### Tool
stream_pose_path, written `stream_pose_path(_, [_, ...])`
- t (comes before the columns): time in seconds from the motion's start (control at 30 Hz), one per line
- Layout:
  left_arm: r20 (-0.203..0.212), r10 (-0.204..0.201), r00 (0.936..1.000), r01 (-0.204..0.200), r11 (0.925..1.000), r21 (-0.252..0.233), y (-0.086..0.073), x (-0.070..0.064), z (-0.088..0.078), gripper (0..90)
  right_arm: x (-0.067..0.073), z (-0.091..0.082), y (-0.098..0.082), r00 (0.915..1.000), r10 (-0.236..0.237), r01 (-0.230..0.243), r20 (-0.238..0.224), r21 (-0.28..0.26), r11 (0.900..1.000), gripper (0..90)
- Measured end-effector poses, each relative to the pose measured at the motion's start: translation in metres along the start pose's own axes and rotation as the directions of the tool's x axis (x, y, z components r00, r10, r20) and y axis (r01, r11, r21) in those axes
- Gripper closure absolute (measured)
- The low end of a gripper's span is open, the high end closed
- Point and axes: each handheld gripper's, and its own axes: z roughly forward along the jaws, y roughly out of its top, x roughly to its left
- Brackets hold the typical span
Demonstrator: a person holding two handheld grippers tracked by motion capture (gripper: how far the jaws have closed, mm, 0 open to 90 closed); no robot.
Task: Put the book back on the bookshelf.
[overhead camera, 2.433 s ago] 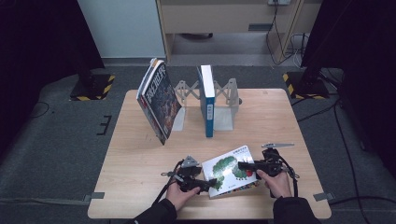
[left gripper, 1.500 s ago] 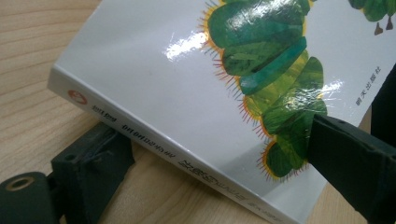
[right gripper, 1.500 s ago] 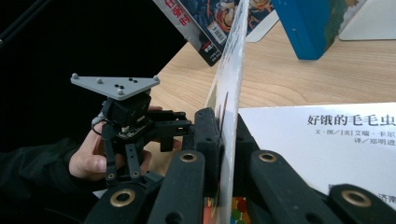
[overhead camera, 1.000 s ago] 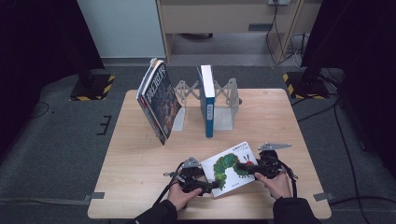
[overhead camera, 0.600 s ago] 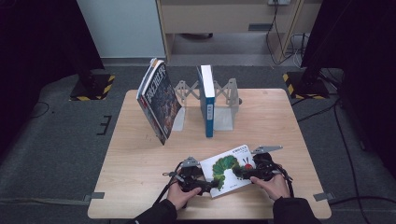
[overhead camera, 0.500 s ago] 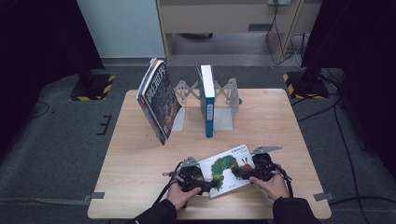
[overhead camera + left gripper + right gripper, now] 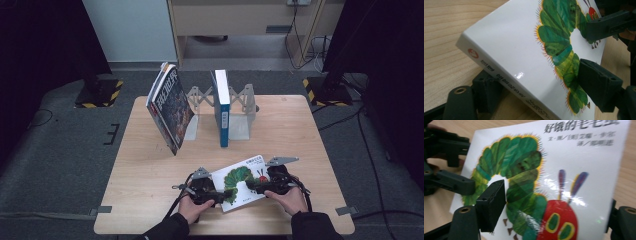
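A white picture book (image 7: 248, 172) with a green caterpillar on its cover lies tilted near the table's front edge, between both grippers. My left gripper (image 7: 226, 194) straddles its spine corner (image 7: 499, 75): one jaw is under the book and the other over the cover. These jaws have just been closing, and they do not clamp the book. My right gripper (image 7: 253, 186) straddles the opposite edge (image 7: 584, 170). One of its jaws is above the cover and the other behind the book. They have just been opening and stand off the book.
At the back of the table (image 7: 150, 165) a grey metal book rack (image 7: 242, 100) holds an upright blue book (image 7: 222, 107). A large dark-covered book (image 7: 170, 107) leans at its left. Dark floor and cables surround the table.
My right gripper has shifted slightly to the left along the book and its jaws have spread apart. The left hand and the book have hardly moved.
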Motion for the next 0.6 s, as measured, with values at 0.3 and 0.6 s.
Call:
stream_pose_path(0.3, [-0.021,0.005,0.9998,-0.005,1.0000,0.002,0.000,0.000,-0.001,28.4,-0.009,0.000,-0.005,0.9924,-0.002,0.000,0.123,0.018,1.000,26.0])
stream_pose_path(0.6, [-0.018,0.002,0.9998,-0.002,1.0000,0.000,0.000,0.001,-0.001,28.9,-0.014,0.004,-0.010,0.9907,0.097,-0.103,0.095,0.059,0.993,26.9])
